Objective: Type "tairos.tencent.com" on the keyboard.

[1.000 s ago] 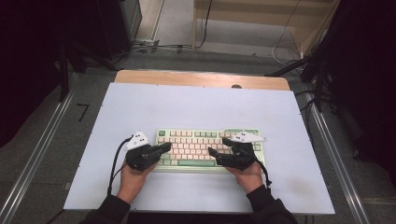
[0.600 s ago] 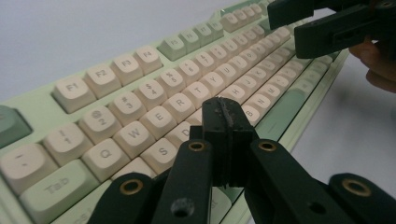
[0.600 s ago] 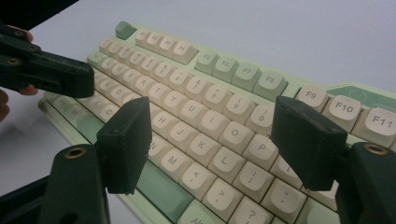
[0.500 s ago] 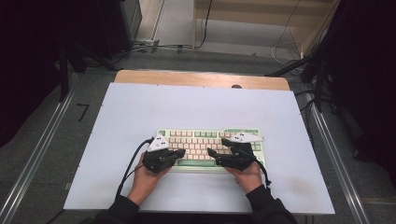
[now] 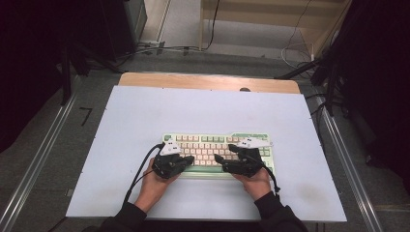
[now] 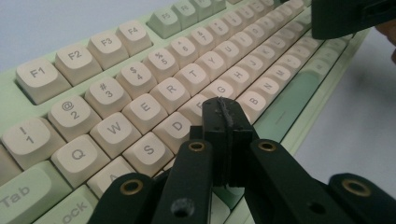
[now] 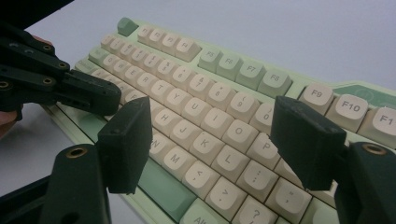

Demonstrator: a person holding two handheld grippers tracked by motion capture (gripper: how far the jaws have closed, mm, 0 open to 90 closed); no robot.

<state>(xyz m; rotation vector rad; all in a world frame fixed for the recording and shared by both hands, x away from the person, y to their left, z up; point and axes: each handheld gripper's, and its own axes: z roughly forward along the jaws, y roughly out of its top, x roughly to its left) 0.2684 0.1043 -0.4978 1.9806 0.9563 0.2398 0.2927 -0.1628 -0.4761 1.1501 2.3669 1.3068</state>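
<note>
A pale green keyboard [image 5: 208,144] with cream keys lies on the white table top, near the front. My left gripper [image 5: 188,159] is shut with nothing in it. Its joined tips [image 6: 224,114] hover over the keyboard [image 6: 140,70] near the F and G keys, and I cannot tell whether they touch. My right gripper [image 5: 221,158] stands open above the keyboard's right half. Its two pads [image 7: 126,140] straddle the J-to-P keys of the keyboard [image 7: 210,93]. The left gripper [image 7: 88,95] points in toward them from the left. The two grippers' tips face each other, a short gap apart.
The white table top [image 5: 145,121] runs wide to the left, right and behind the keyboard. A wooden strip [image 5: 208,82] borders its far edge. Metal rails [image 5: 43,159] flank both sides. Cables [image 5: 164,48] lie on the floor beyond.
My left gripper has moved right, from the keyboard's left end to over its left-middle keys. The right gripper has stayed where it was.
</note>
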